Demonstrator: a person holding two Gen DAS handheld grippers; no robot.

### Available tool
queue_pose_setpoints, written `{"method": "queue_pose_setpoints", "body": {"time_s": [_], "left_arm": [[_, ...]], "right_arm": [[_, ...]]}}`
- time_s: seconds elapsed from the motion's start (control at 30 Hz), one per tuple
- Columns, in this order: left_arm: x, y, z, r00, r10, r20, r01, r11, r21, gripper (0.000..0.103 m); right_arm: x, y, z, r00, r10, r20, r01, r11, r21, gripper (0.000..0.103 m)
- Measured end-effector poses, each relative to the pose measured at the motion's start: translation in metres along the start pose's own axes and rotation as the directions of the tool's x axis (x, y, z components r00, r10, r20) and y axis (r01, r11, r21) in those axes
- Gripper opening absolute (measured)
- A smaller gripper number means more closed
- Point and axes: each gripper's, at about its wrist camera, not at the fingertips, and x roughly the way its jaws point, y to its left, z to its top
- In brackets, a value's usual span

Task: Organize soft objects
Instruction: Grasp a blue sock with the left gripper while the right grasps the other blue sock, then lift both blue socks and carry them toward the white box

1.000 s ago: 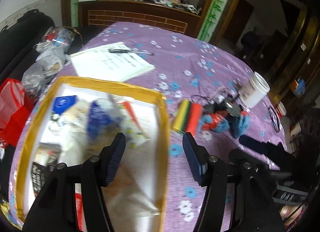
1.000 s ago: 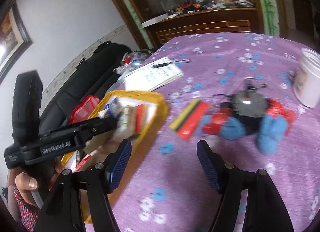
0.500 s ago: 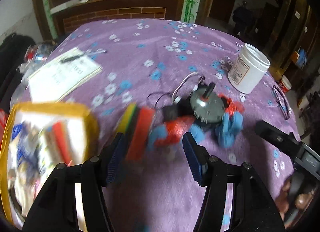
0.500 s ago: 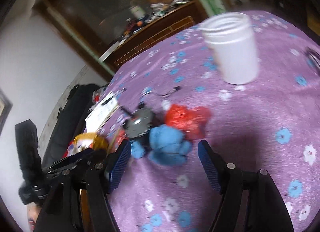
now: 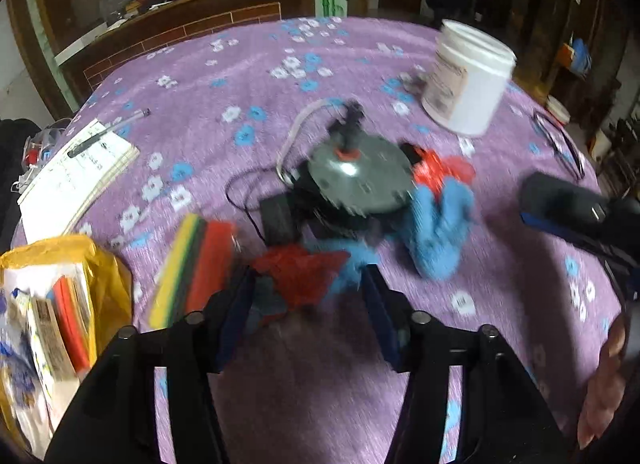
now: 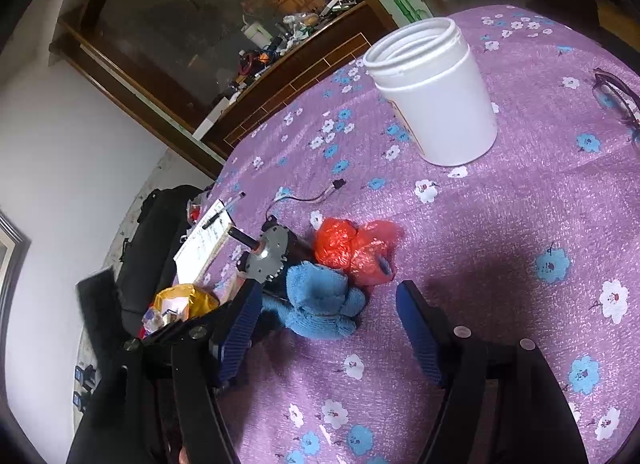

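My left gripper [image 5: 306, 312] hangs low over a crumpled red bag with blue cloth [image 5: 304, 276], which lies between its closing jaws; the blurred picture shows no firm press. A striped sponge stack [image 5: 192, 268] lies just left of it. In the right wrist view my right gripper [image 6: 330, 320] is open, and a blue knitted cloth [image 6: 320, 304] lies on the table between its fingers, close to the left one. A red plastic bag [image 6: 352, 248] sits just beyond, against a grey motor [image 6: 272, 256]. The same blue cloth [image 5: 436, 232] also shows in the left wrist view.
A white open jar [image 6: 432, 96] stands further back on the purple flowered tablecloth [image 6: 520, 224], with glasses [image 6: 616, 100] at the right edge. A notepad with a pen [image 5: 76, 180] and a yellow-rimmed bag of packets [image 5: 80, 276] lie at the left. The motor's wires [image 5: 288, 144] trail behind it.
Both grippers swung away from the yellow-rimmed bag to the pile around the motor and sank lower. The left jaws have narrowed around the red and blue bundle. Both wrists rolled.
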Motion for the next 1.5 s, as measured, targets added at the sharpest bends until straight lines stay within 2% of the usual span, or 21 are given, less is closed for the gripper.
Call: {"method": "queue_pose_setpoints", "body": {"time_s": [0.17,0.4,0.47,0.57,0.8,0.87,0.9,0.93,1.03,1.17,1.37,1.5], "left_arm": [[-0.013,-0.014,-0.013,1.0,-0.024,0.018,0.023,1.0,0.017,0.05],[0.008,-0.008,-0.004,0.998,0.062,0.019,-0.062,0.998,0.015,0.051],[0.009,-0.004,-0.007,0.994,0.102,0.034,-0.102,0.995,0.001,0.031],[0.003,0.007,-0.009,0.997,0.072,0.041,-0.069,0.995,-0.07,0.027],[-0.04,0.014,-0.028,0.991,0.025,0.129,-0.002,0.984,-0.179,0.027],[-0.044,0.012,-0.041,0.989,0.014,0.147,0.016,0.979,-0.202,0.027],[-0.043,0.01,-0.044,0.989,0.012,0.15,0.02,0.977,-0.211,0.027],[-0.041,0.008,-0.048,0.988,0.016,0.156,0.019,0.975,-0.221,0.027],[-0.037,0.008,-0.05,0.987,0.0,0.162,0.036,0.975,-0.218,0.027],[-0.043,0.01,-0.052,0.978,0.018,0.208,0.03,0.974,-0.226,0.027],[-0.05,0.01,-0.054,0.97,0.035,0.242,0.018,0.977,-0.213,0.027],[-0.052,0.009,-0.054,0.966,0.06,0.252,-0.007,0.978,-0.207,0.027]], "right_arm": [[0.011,0.002,-0.004,0.999,-0.028,-0.032,0.027,0.999,-0.026,0.072],[0.021,0.004,-0.01,0.997,-0.065,-0.049,0.062,0.997,-0.055,0.072],[0.022,0.004,-0.01,0.996,-0.068,-0.054,0.065,0.996,-0.058,0.072],[0.025,0.007,-0.012,0.996,-0.073,-0.056,0.069,0.995,-0.073,0.072],[0.034,0.017,-0.018,0.994,-0.091,-0.052,0.083,0.986,-0.143,0.072],[0.04,0.023,-0.019,0.992,-0.115,-0.045,0.106,0.978,-0.178,0.07],[0.045,0.026,-0.019,0.992,-0.122,-0.046,0.111,0.975,-0.193,0.065],[0.049,0.028,-0.02,0.991,-0.122,-0.052,0.108,0.972,-0.209,0.051],[0.057,0.034,-0.026,0.991,-0.114,-0.074,0.093,0.965,-0.245,0.043],[0.046,0.042,-0.03,0.988,-0.151,-0.017,0.14,0.946,-0.294,0.04],[0.029,0.048,-0.031,0.99,-0.138,0.024,0.139,0.938,-0.317,0.039],[0.024,0.055,-0.032,0.994,-0.104,0.029,0.108,0.937,-0.332,0.039]]}}
